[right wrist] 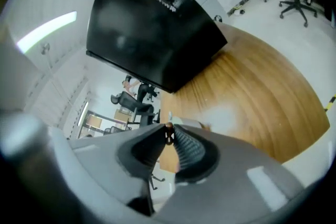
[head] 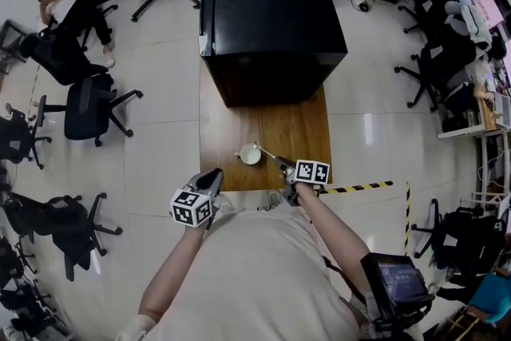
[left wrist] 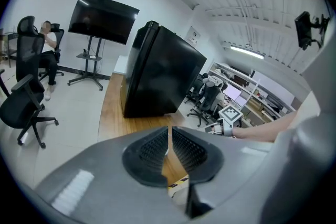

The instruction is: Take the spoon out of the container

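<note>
**Spoon handle in the right tongs, its far end at the container's rim**

The container (head: 242,158) is a small white bowl on the wooden tabletop (head: 297,128), with the black cabinet (head: 271,20) beyond it. The spoon (head: 267,153) runs as a thin line from the container's rim, on the side away from us and to the right. From there it slants toward us and rightward. Its long axis therefore points straight at the right tongs (head: 281,164), which sit just beside the container on that side.

In the right gripper view these tongs are closed on a small dark piece at their very tips, which we read as the end of the handle. The left tongs (head: 214,173) hang near the container's other side, a little toward us. They are pressed together with nothing between them. The right hand is the nearer one and already has the spoon, so we judge the lift to be a pull up and back along the handle's line.

We cannot tell whether the spoon's bowl end is inside the container, resting on its rim or already clear of it, because it is too small in the head view. In the right gripper view the jaws cover the container, and the handle shows only as that dark speck.
</note>
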### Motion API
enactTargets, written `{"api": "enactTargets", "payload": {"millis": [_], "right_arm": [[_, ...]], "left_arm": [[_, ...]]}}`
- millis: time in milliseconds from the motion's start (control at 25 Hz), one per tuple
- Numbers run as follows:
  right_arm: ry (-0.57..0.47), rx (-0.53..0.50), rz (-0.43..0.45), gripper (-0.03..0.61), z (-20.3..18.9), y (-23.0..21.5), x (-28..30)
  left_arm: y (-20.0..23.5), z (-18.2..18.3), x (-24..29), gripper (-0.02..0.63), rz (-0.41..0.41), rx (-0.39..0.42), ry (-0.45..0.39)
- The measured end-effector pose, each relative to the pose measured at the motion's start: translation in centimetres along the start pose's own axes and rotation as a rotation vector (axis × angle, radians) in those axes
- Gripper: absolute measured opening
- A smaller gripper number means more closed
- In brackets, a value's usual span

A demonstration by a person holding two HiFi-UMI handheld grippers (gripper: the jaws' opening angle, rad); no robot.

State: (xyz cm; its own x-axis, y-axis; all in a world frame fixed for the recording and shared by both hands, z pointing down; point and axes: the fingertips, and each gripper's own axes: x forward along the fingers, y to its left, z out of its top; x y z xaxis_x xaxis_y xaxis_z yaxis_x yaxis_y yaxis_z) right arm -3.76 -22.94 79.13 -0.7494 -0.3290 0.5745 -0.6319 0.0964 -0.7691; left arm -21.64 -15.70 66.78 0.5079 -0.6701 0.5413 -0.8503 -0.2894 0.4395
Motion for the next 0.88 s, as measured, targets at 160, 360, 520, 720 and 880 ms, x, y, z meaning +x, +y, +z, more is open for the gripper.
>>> {"api": "enactTargets", "payload": {"millis": [160, 360, 520, 720, 880], "right_arm": [[-0.102, 0.034, -0.012, 0.046, 2.3, -2.4, -2.2], [-0.114, 0.043, -0.104, 0.046, 3.1, -7.3, -1.2], [-0.110, 0.030, -0.172, 0.046, 2.8, -10.7, 1.0], [-0.096, 0.005, -0.217, 0.048, 0.7, -12.3, 2.6], [-0.089, -0.085, -0.225, 0.048, 1.5, -12.4, 3.7]], "left_arm": [[-0.6, -0.1, 0.4, 0.002, 0.004, 0.014, 0.016], [-1.2, 0.1, 0.6, 0.002, 0.023, 0.027, 0.030], [-1.5, 0.1, 0.7, 0.002, 0.047, 0.043, 0.040], [-2.1, -0.6, -0.2, 0.002, 0.085, 0.032, 0.058], [-2.8, -0.4, 0.3, 0.002, 0.093, 0.045, 0.064]]}}
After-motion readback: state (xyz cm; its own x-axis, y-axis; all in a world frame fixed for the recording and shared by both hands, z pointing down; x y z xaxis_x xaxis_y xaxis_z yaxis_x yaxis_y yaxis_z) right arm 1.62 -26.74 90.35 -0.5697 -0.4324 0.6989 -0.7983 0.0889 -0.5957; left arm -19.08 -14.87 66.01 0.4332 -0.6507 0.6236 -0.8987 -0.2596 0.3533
